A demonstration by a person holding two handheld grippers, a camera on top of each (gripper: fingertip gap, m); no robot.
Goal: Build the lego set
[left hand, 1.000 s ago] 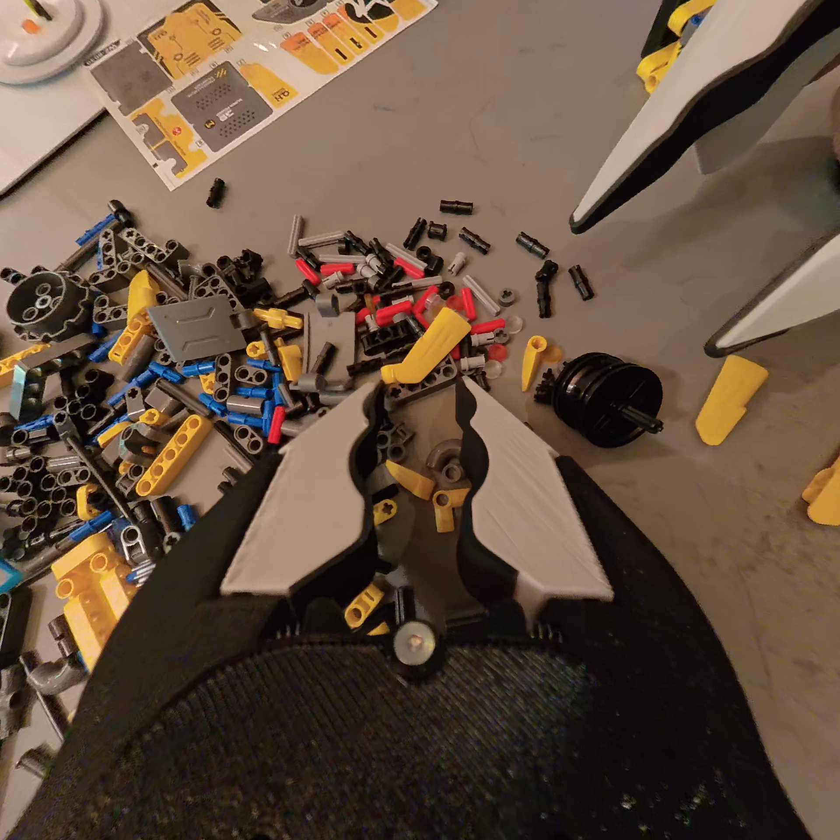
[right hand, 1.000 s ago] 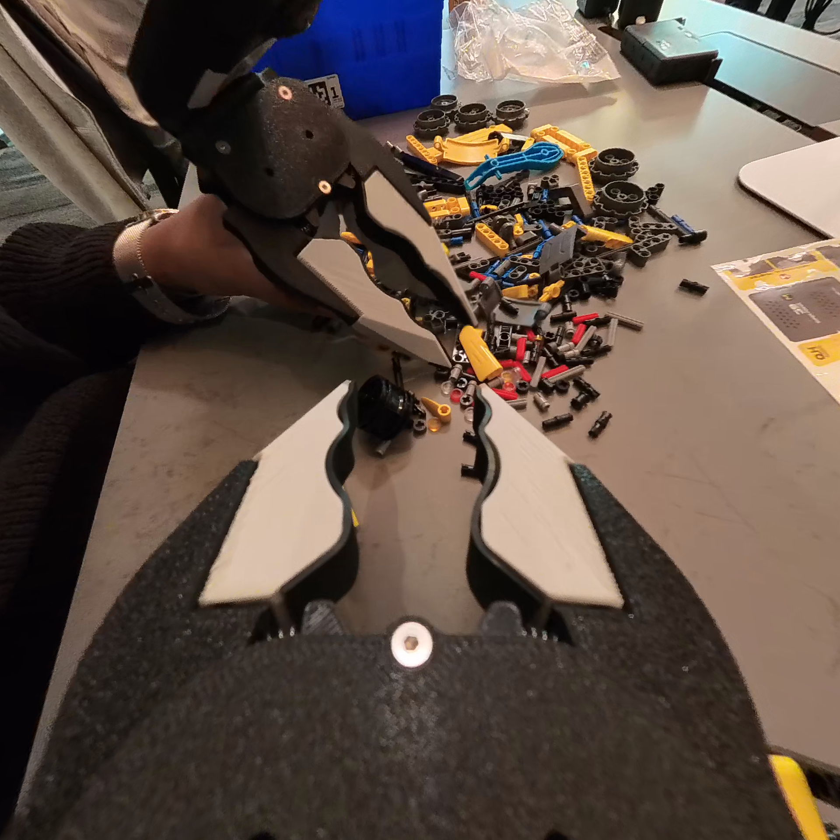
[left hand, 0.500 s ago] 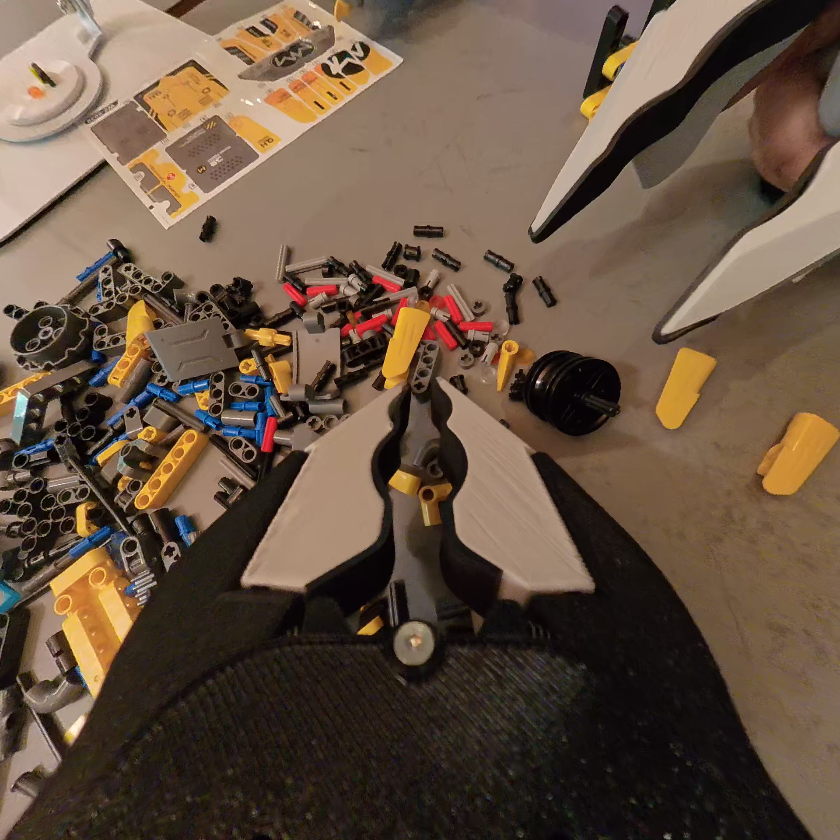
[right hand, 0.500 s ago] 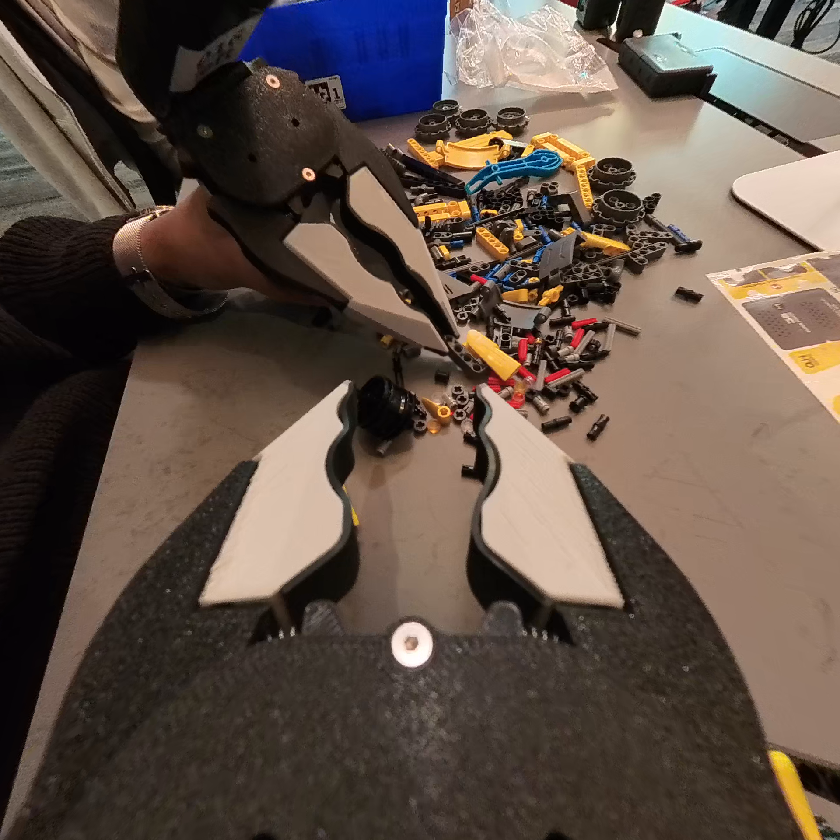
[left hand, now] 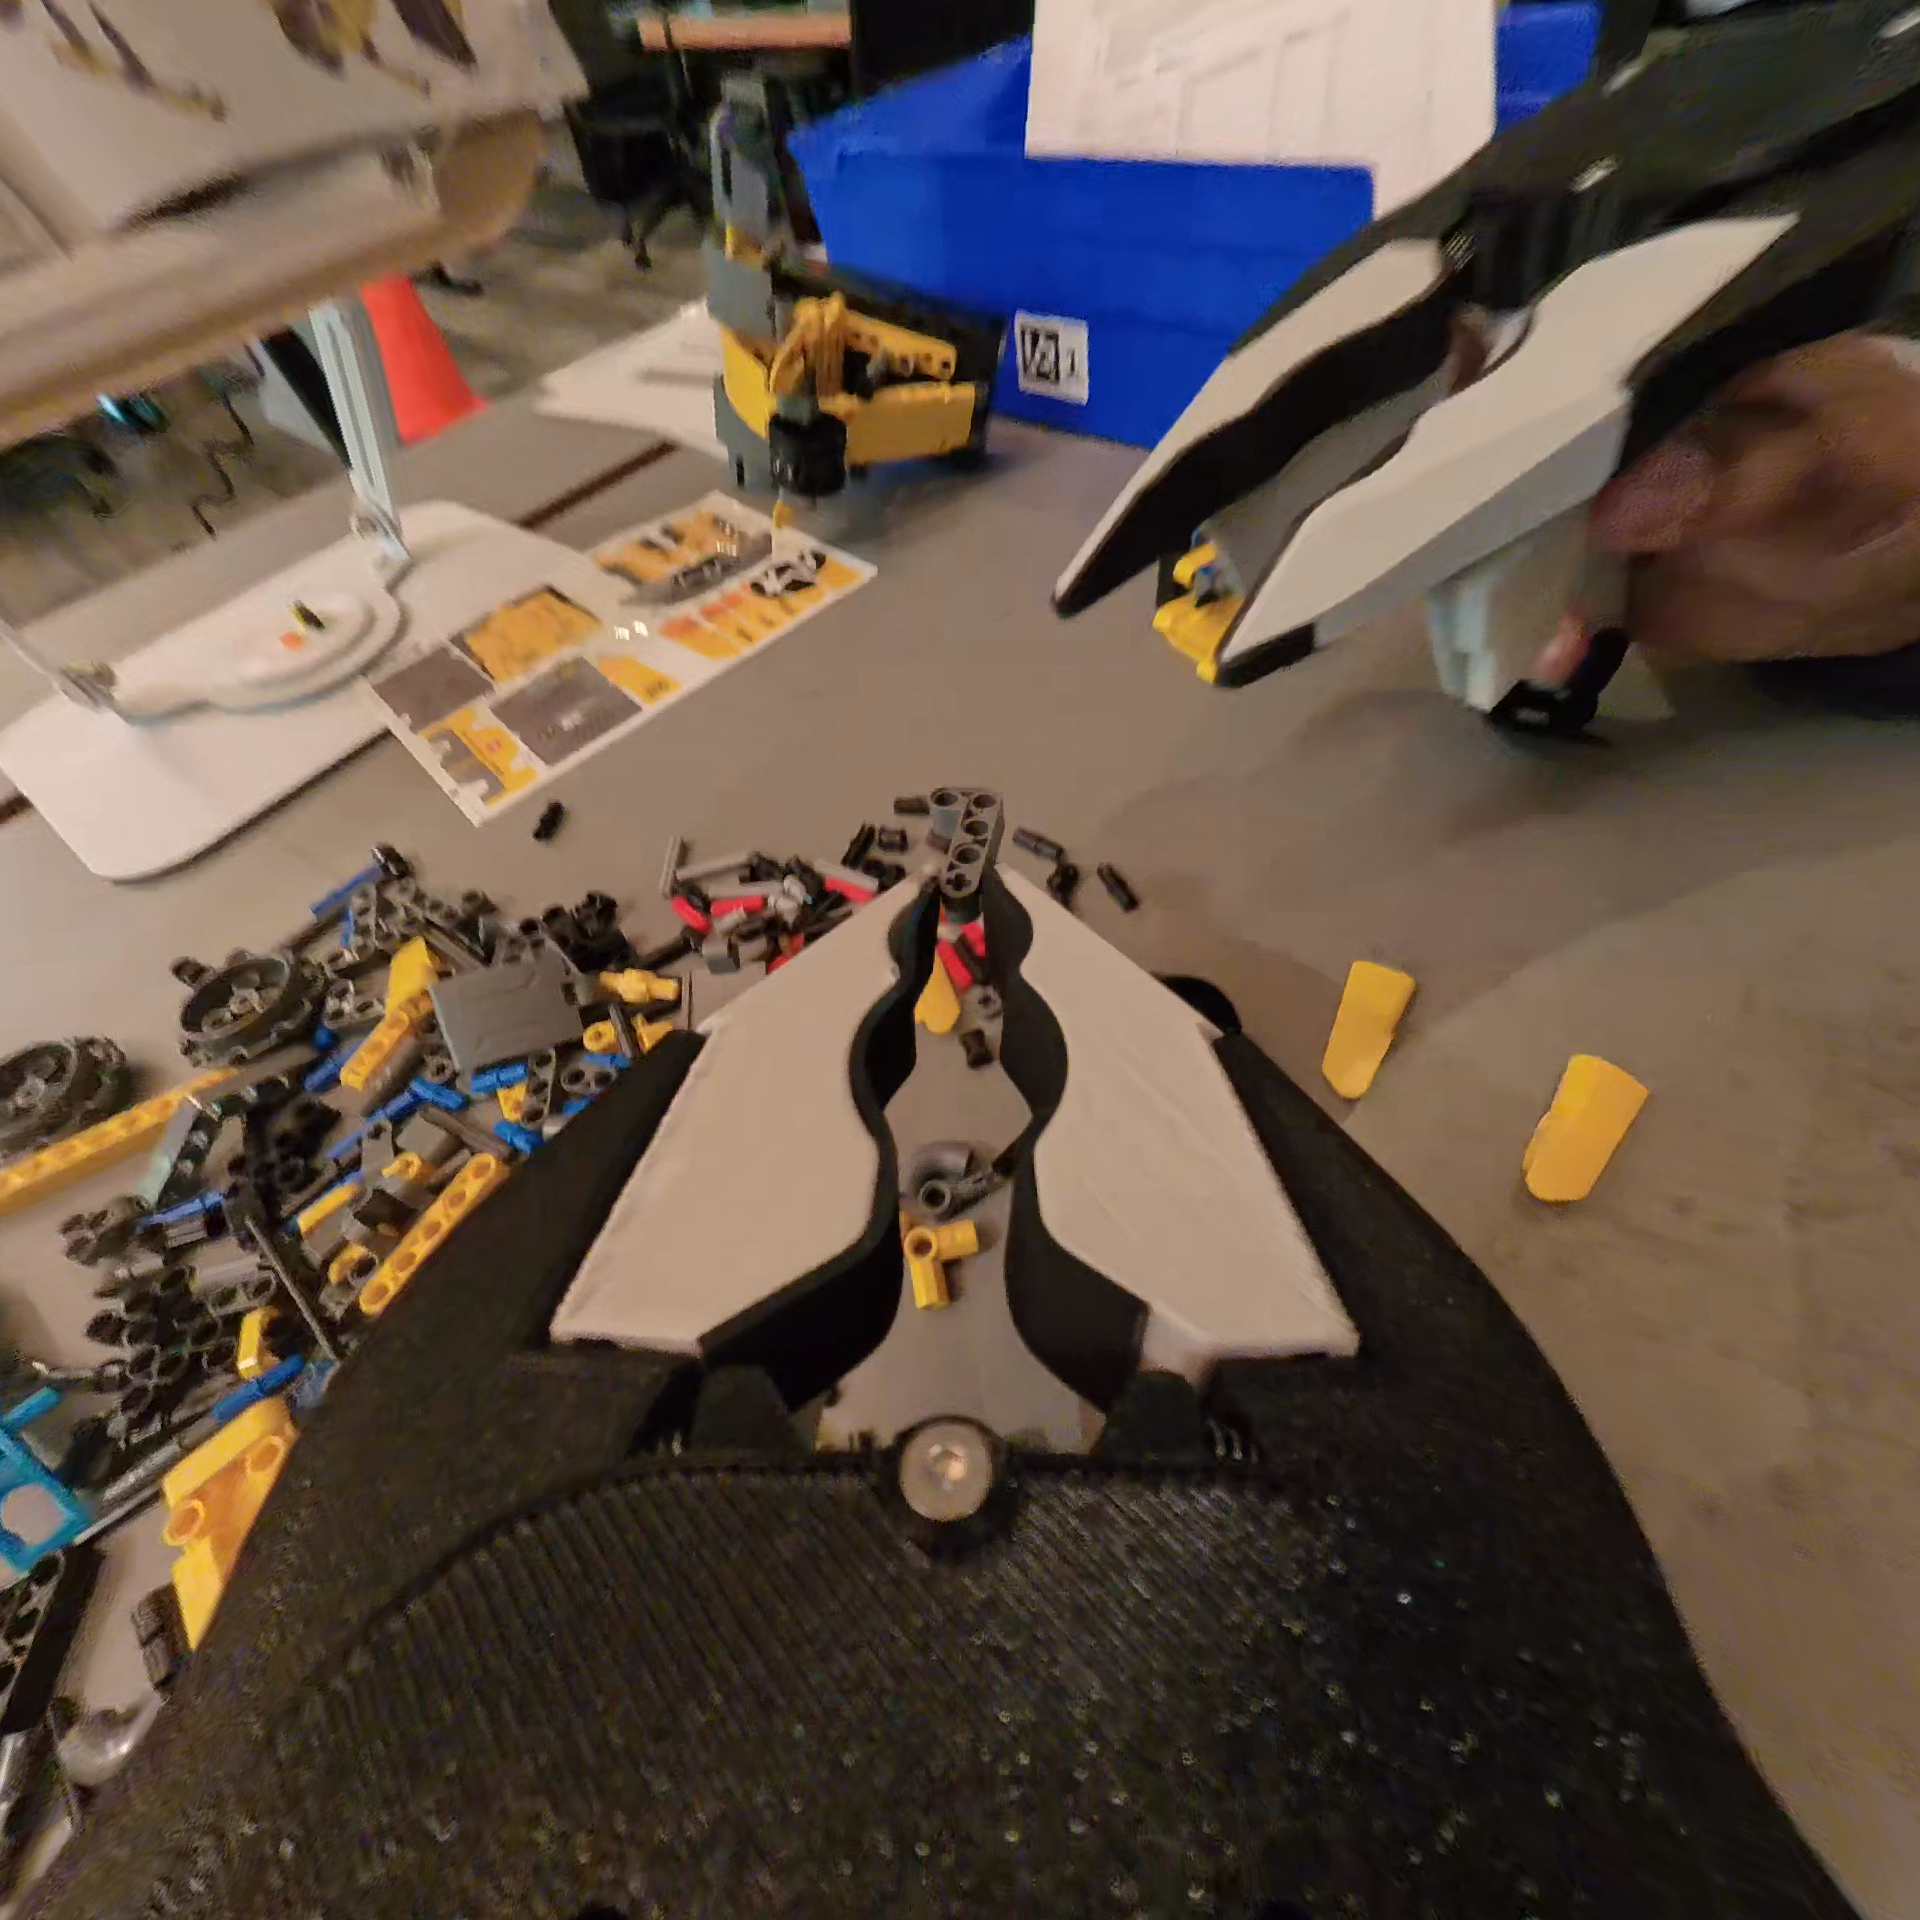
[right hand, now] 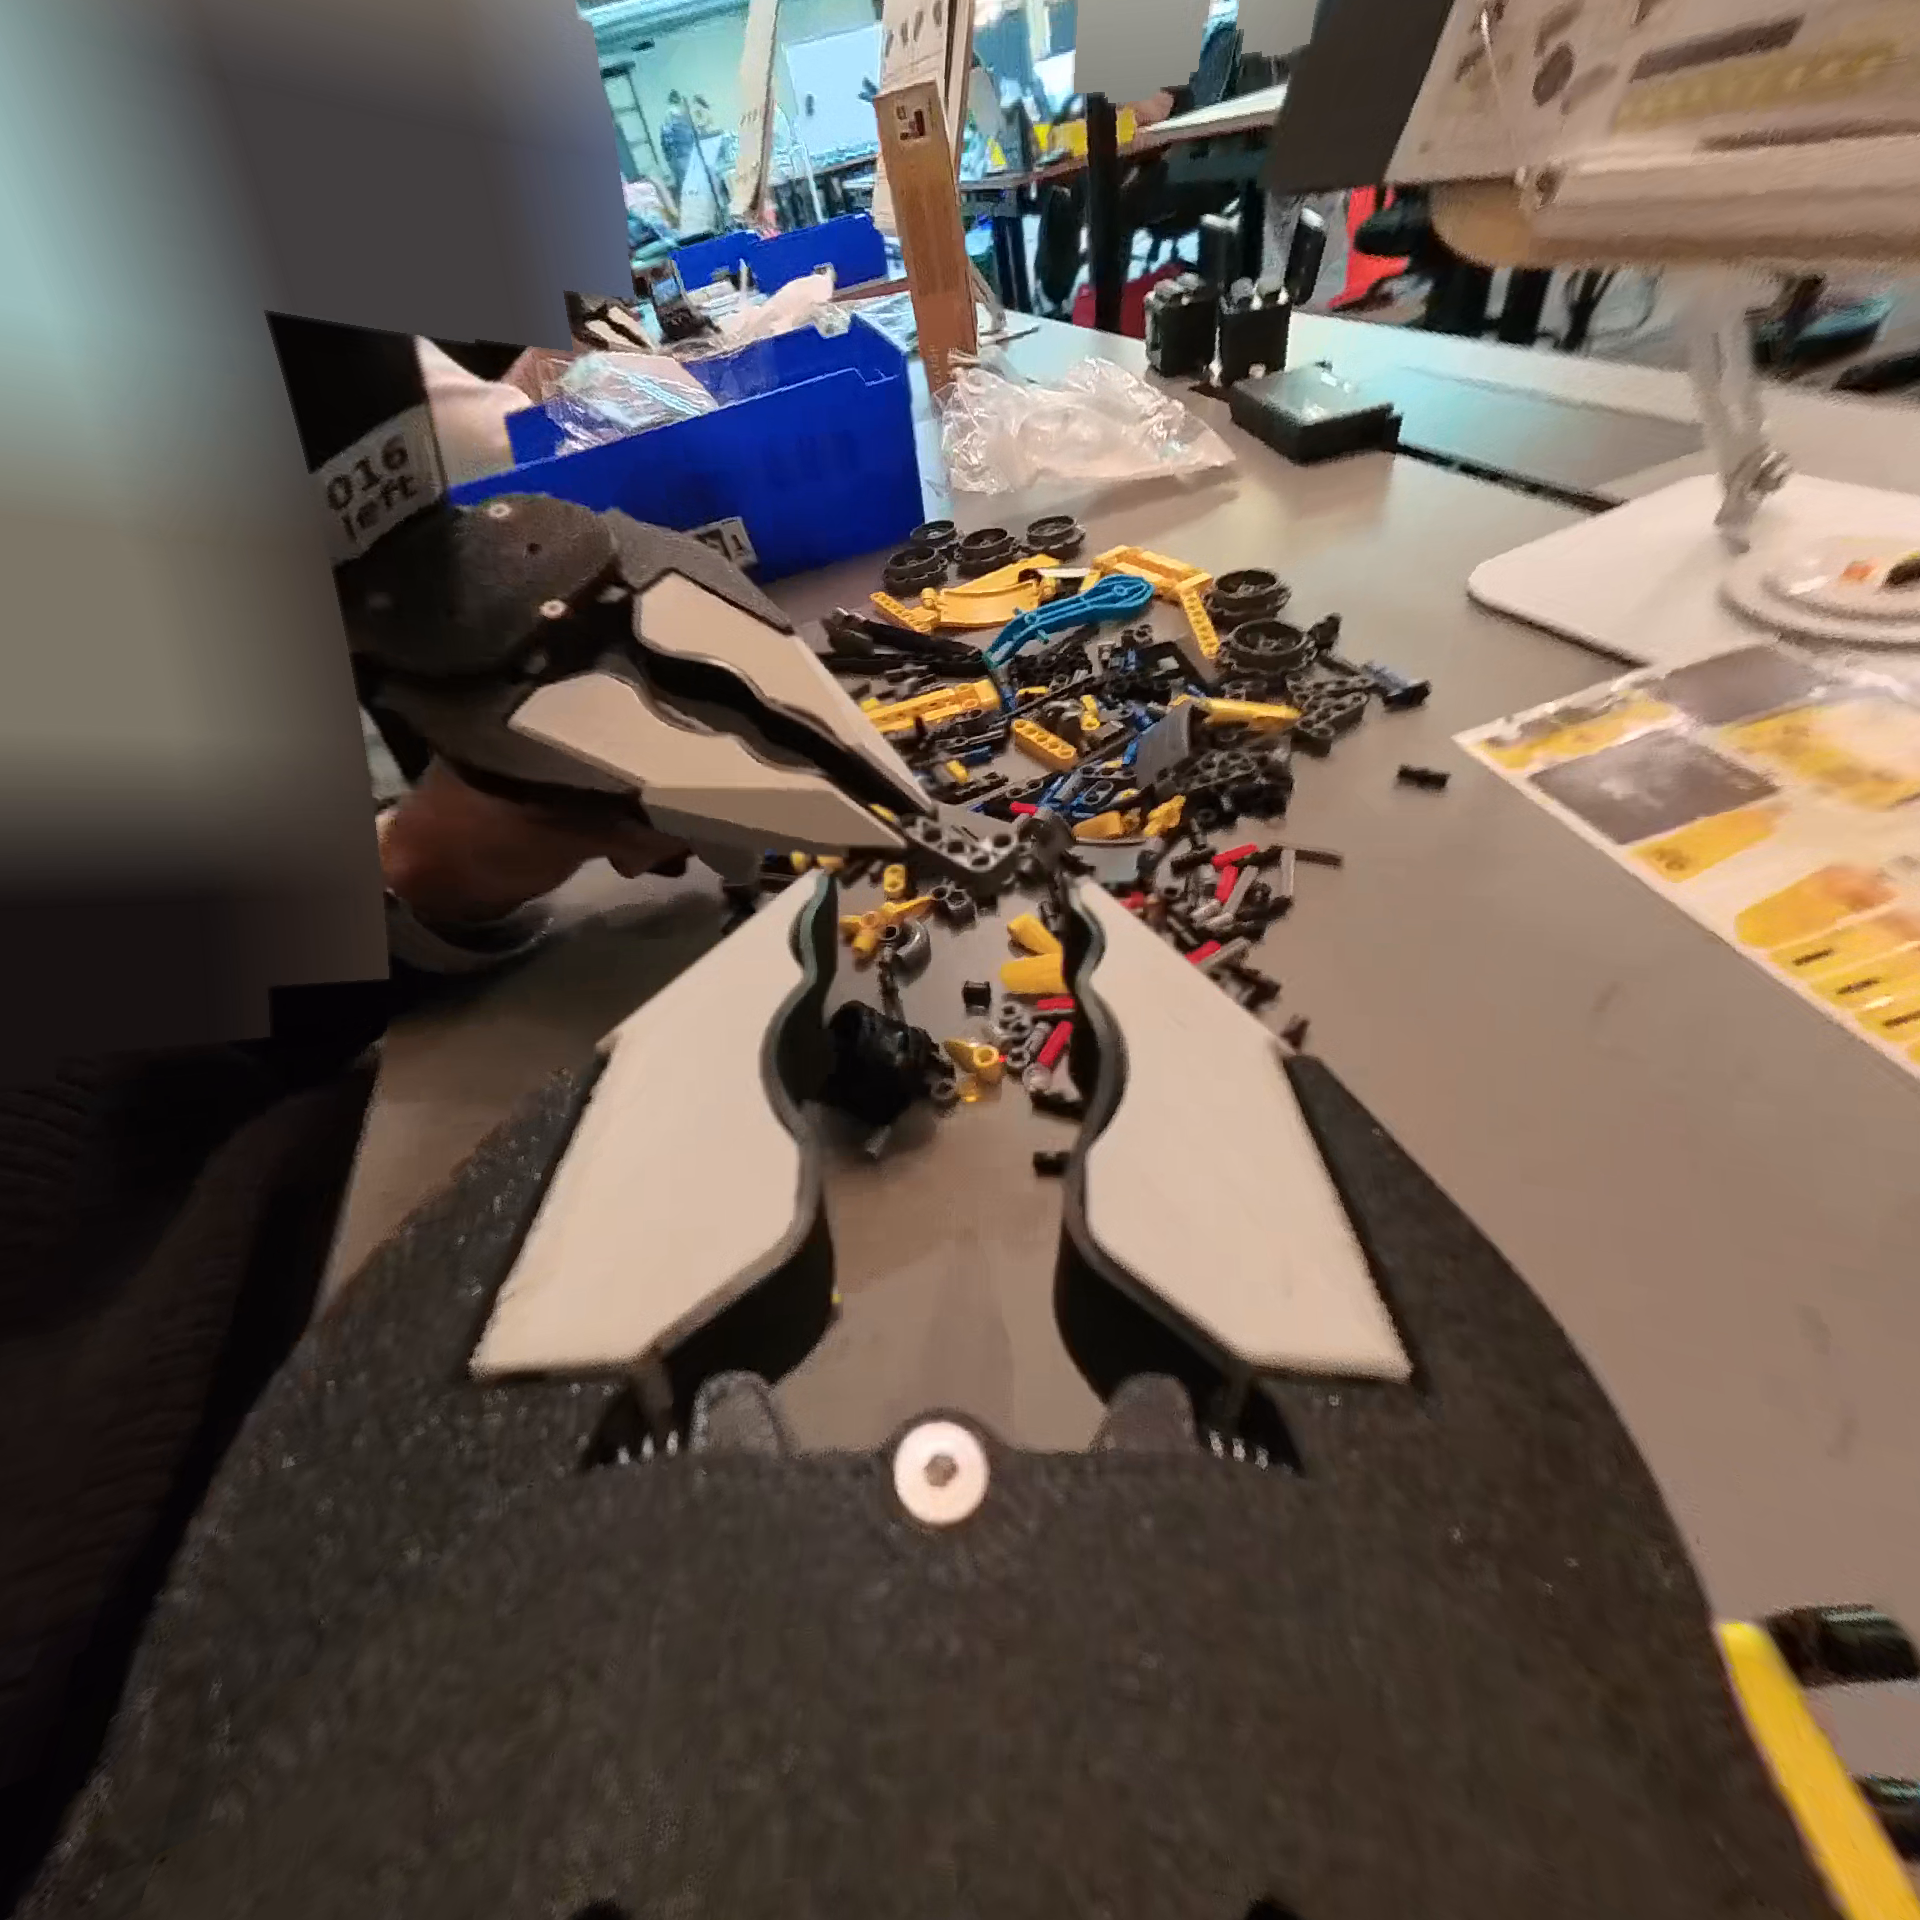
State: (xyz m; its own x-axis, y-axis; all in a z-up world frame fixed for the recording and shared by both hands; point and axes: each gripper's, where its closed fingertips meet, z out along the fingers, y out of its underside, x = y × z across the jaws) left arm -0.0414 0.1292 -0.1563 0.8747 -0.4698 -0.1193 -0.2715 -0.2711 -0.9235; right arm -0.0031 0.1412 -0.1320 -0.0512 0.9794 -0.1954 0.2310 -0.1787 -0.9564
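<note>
My left gripper (left hand: 956,902) is shut on a dark grey angled beam with holes (left hand: 966,840), which sticks out past the tips, above the loose brick pile (left hand: 343,1091). In the right wrist view the left gripper (right hand: 909,826) holds this beam (right hand: 971,847) in the air just ahead of my right gripper (right hand: 951,894). My right gripper is open and empty, low over the table, with a black wheel (right hand: 878,1055) lying between its fingers. It also shows in the left wrist view (left hand: 1153,634) at the upper right, with a hand behind it.
Two yellow curved pieces (left hand: 1366,1029) (left hand: 1584,1127) lie right of the left gripper. A sticker sheet (left hand: 623,644) and a white stand base (left hand: 187,758) lie beyond the pile. A blue bin (left hand: 1091,249), a partly built yellow model (left hand: 831,384) and a plastic bag (right hand: 1060,426) stand farther back. Across from one pair of fingers to the other is roughly 6 cm. About 25 cm separates my right fingertips from the partly built yellow model (left hand: 831,384).
My left gripper has shut on the grey beam, lifted it off the pile and tilted up. My right gripper has stayed open and shifted slightly toward the pile.
</note>
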